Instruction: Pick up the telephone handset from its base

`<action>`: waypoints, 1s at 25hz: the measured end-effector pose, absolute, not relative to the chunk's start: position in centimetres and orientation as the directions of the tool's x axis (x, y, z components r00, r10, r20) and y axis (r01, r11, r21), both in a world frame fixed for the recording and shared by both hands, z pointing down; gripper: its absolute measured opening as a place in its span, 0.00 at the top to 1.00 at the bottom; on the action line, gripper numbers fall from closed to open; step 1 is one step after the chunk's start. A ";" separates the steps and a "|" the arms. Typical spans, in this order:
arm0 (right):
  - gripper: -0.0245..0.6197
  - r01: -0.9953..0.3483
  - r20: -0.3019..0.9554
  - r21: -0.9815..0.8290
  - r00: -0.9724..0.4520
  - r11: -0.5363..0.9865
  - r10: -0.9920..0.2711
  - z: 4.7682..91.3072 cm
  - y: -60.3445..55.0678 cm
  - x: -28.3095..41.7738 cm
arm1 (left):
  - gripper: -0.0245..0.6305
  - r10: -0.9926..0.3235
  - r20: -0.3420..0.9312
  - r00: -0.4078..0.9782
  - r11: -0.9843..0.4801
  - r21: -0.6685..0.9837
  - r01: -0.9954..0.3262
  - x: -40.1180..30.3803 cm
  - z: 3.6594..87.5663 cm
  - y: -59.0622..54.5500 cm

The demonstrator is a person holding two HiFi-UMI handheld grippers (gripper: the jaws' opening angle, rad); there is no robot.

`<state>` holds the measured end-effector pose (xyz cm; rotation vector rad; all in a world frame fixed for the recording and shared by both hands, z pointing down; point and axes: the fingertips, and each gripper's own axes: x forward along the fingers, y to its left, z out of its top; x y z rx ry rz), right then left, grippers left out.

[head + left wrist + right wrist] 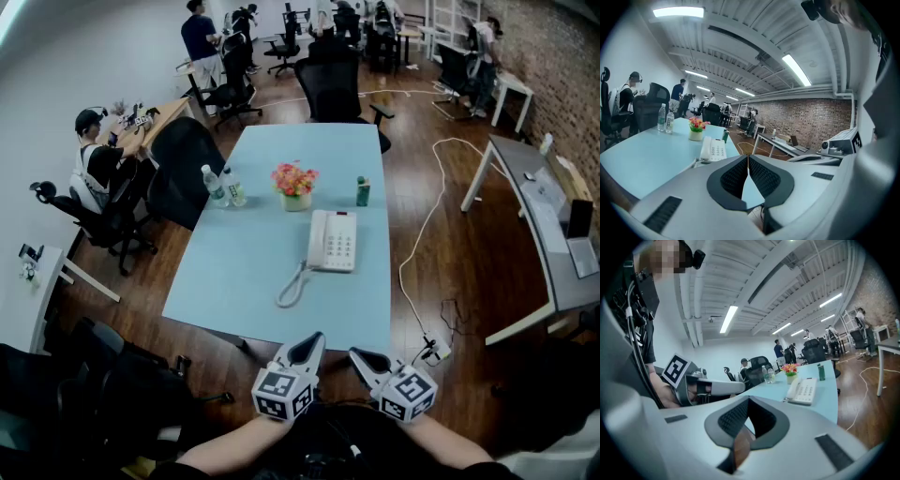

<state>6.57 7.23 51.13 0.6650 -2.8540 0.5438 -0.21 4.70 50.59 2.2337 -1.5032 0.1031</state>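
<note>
A white telephone (334,241) lies on the light-blue table (234,272), right of the middle. Its handset (317,239) rests in the base along the left side, and a coiled cord (292,286) trails toward the near edge. Both grippers hang below the table's near edge, well short of the phone. My left gripper (312,340) is shut with nothing in it, and my right gripper (360,355) also looks shut and empty. The phone (712,150) shows beyond the closed left gripper (748,160), and the phone (802,391) sits ahead-right of the right gripper (748,400).
A flower pot (294,186), two water bottles (218,186) and a green can (363,191) stand behind the phone. A white cable (417,253) runs across the floor to a power strip (436,352) at the right. Office chairs and seated people surround the table.
</note>
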 end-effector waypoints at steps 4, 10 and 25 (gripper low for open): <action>0.94 -0.470 0.227 -0.278 -0.880 0.838 -0.418 50.0 3.2 3.7 | 0.95 -0.869 0.275 0.411 -0.324 0.311 -0.893 -3.4 49.6 0.7; 0.93 -0.536 0.205 -0.258 -0.843 0.803 -0.497 48.6 -1.6 0.2 | 0.95 -0.844 0.284 0.455 -0.372 0.302 -0.878 -7.3 49.6 -4.2; 0.93 -0.620 0.284 -0.254 -0.781 0.742 -0.555 50.8 -7.5 -2.4 | 0.95 -0.828 0.371 0.420 -0.356 0.230 -0.906 -13.4 54.6 -17.6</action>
